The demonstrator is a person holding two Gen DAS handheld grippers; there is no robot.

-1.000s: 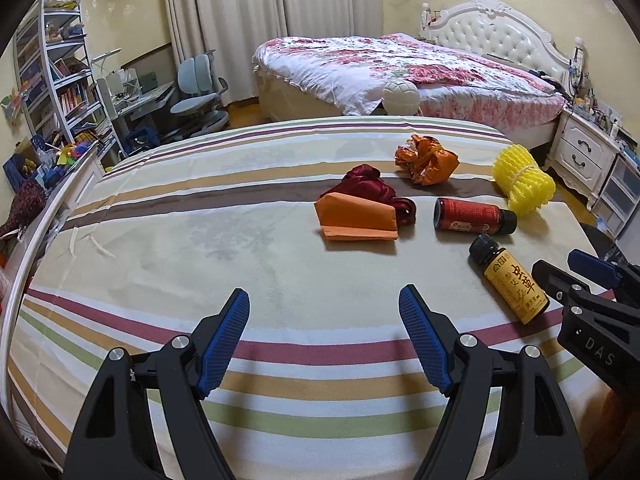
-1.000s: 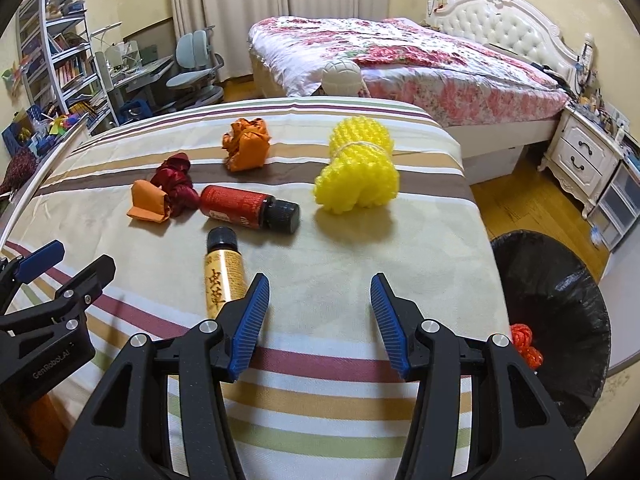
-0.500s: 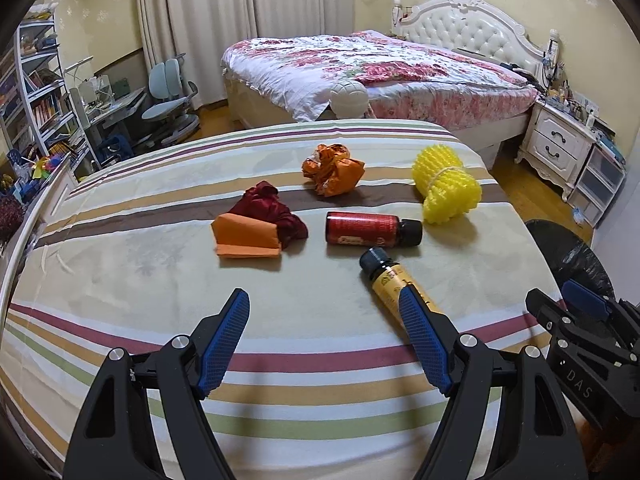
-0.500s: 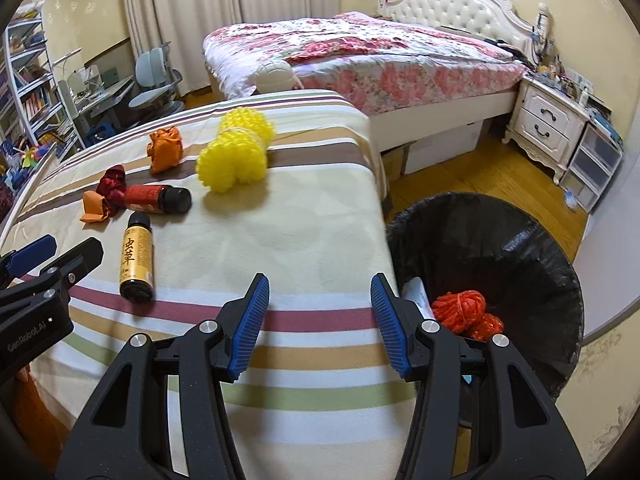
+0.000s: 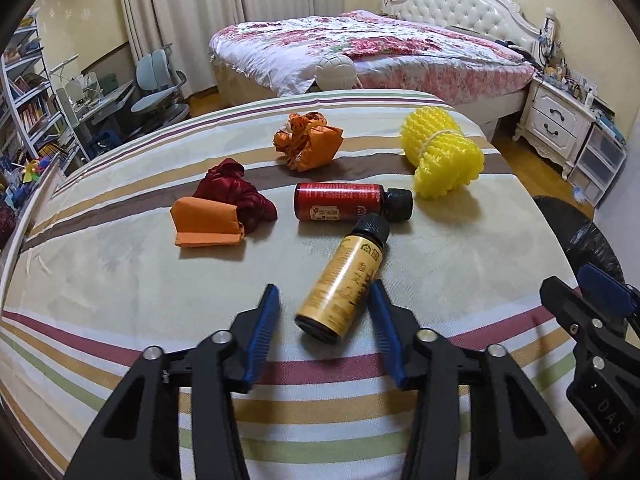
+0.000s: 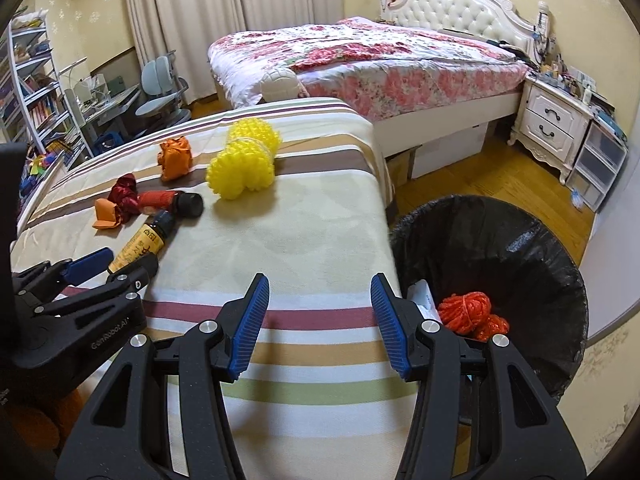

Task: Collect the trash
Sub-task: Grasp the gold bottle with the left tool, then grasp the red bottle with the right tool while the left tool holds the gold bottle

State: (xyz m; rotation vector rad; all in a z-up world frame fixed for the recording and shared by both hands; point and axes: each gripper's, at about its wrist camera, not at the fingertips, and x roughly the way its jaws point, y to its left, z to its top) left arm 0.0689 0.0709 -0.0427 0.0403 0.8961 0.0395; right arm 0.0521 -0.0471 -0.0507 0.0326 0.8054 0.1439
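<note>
A gold bottle [image 5: 344, 280] with a black cap lies on the striped table [image 5: 120, 272]; its base sits between the open jaws of my left gripper [image 5: 324, 320], close to the right finger. Beyond it lie a red bottle [image 5: 344, 202], an orange and dark red cloth bundle [image 5: 220, 212], a crumpled orange wrapper [image 5: 308, 145] and a yellow foam net [image 5: 442, 158]. My right gripper [image 6: 318, 312] is open and empty over the table's right edge, beside the black-lined trash bin [image 6: 520, 248], which holds red netting [image 6: 472, 314]. The gold bottle also shows in the right wrist view [image 6: 140, 246].
A floral bed [image 5: 380, 48] stands behind the table, a white nightstand [image 5: 556, 128] at the right, shelves and a desk chair [image 5: 160, 88] at the left. Wooden floor [image 6: 480, 172] lies between table, bin and bed.
My left gripper has moved right and forward until the gold bottle sits between its jaws, which have narrowed. My right gripper swung right toward the bin, then back slightly left.
</note>
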